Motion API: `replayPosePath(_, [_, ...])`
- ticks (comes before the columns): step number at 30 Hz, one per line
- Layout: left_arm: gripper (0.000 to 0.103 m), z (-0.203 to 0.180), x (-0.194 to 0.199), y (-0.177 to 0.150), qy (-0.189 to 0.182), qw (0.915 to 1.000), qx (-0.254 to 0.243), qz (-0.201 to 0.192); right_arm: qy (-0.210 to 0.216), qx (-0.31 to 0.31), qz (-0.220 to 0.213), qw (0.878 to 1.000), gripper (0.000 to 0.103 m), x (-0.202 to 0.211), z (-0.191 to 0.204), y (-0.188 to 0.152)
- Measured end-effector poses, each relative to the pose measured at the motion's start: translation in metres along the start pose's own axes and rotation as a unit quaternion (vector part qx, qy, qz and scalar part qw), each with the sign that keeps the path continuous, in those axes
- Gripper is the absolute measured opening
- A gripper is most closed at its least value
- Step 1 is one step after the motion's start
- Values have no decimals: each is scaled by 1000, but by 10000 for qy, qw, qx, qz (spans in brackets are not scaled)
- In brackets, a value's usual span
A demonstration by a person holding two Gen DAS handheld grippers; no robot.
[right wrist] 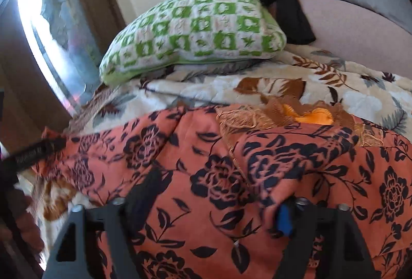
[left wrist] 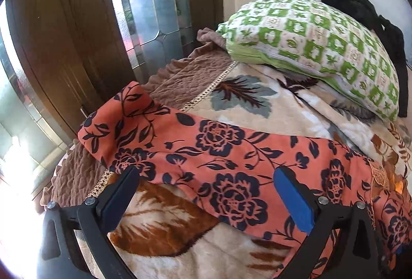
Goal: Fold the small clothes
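Note:
An orange garment with dark navy flowers [left wrist: 219,150] lies across the leaf-patterned blanket [left wrist: 244,96] on the bed. Its sleeve end is bunched up at the left [left wrist: 123,119]. My left gripper [left wrist: 206,178] is open, its fingers wide apart, right at the sleeve's near edge. In the right wrist view the same garment [right wrist: 206,176] fills the foreground, with a brown embroidered neckline and orange lining [right wrist: 309,116] at its far edge. My right gripper [right wrist: 219,199] is open low over the cloth, which folds up against its blue-padded right finger [right wrist: 283,217]. The left gripper's tip [right wrist: 38,147] shows at the left.
A green-and-white checked pillow [left wrist: 316,34] lies at the head of the bed, with a black garment [left wrist: 360,8] draped over it. A brown quilted cover [left wrist: 185,75] edges the bed on the left. A wooden door with glass panels [left wrist: 103,21] stands beyond.

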State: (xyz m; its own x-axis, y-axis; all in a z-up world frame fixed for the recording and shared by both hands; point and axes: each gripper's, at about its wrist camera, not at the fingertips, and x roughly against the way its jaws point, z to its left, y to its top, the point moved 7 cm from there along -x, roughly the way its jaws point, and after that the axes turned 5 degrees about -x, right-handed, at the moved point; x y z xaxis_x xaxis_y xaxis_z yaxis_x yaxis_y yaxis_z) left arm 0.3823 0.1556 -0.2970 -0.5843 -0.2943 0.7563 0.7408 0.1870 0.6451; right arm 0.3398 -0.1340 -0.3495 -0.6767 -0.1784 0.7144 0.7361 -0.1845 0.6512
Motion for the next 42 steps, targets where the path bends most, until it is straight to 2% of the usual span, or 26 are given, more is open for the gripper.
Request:
replayPosePath(2, [103,11,-3,0,104,9999,86,64,-262,643,-26,9976,84,0,14,-16])
replayPosePath(5, [103,22,-6,0,165,9997,173,111,-650,1688,282,9831,84,-10,31,-35])
replayPosePath(6, [103,25,-7,0,183,9996,185,130,-653,1872,359,9795,84,-9,33,-39])
replayPosePath(8, [103,32,-9,0,276,9992,213,194,-527,1884,404,9798,84,3,24,-47])
replayPosePath(11, [103,41,-13,0,254,9986,324,325,-314,1215,545,9906,84,10,-10,-48])
replayPosePath(13, [103,48,-15,0,254,9981,409,375,90,167,569,9982,84,15,-43,-41])
replayPosePath(14, [103,51,-15,0,269,9979,446,388,349,-465,503,9970,84,19,-59,-36])
replayPosePath(16, [103,59,-16,0,305,9973,526,412,848,-1631,326,9824,84,23,-85,-24])
replayPosePath(19, [103,71,-19,1,323,9960,688,463,1629,-2582,182,9521,84,27,-91,0])
replayPosePath(22, [103,83,-21,2,390,9947,824,486,2496,-2622,12,9322,85,45,-59,30])
replayPosePath(24, [103,91,-23,3,430,9937,904,503,2827,-2227,-100,9330,85,59,-27,44])
replayPosePath(25, [103,96,-24,3,453,9932,944,516,2806,-1970,-166,9393,85,64,-15,47])
replayPosePath(27, [103,106,-25,3,499,9918,1040,547,2497,-1537,-187,9559,85,64,1,46])
replayPosePath(29, [103,118,-26,4,535,9902,1164,563,2144,-1421,5,9664,83,51,0,33])
replayPosePath(30, [103,126,-26,4,573,9890,1243,563,1983,-1455,131,9692,78,42,-3,26])
replayPosePath(31, [103,134,-26,4,620,9875,1331,566,1843,-1498,233,9711,64,34,-7,17])
replayPosePath(32, [103,144,-26,5,670,9859,1424,570,1729,-1529,363,9723,58,25,-11,7])
replayPosePath(34, [103,163,-27,5,782,9821,1616,571,1335,-1551,715,9762,38,-1,-21,-14])
replayPosePath(35, [103,174,-27,4,854,9796,1726,574,1032,-1494,979,9785,37,-16,-25,-26])
replayPosePath(36, [103,185,-27,2,925,9767,1846,585,735,-1410,1226,9796,30,-29,-29,-40])
replayPosePath(38, [103,204,-27,0,998,9708,2091,616,531,-1071,903,9887,30,-25,-24,-39])
replayPosePath(42, [103,230,-26,-5,923,9618,2502,617,443,-809,504,9945,30,-11,-21,-35])
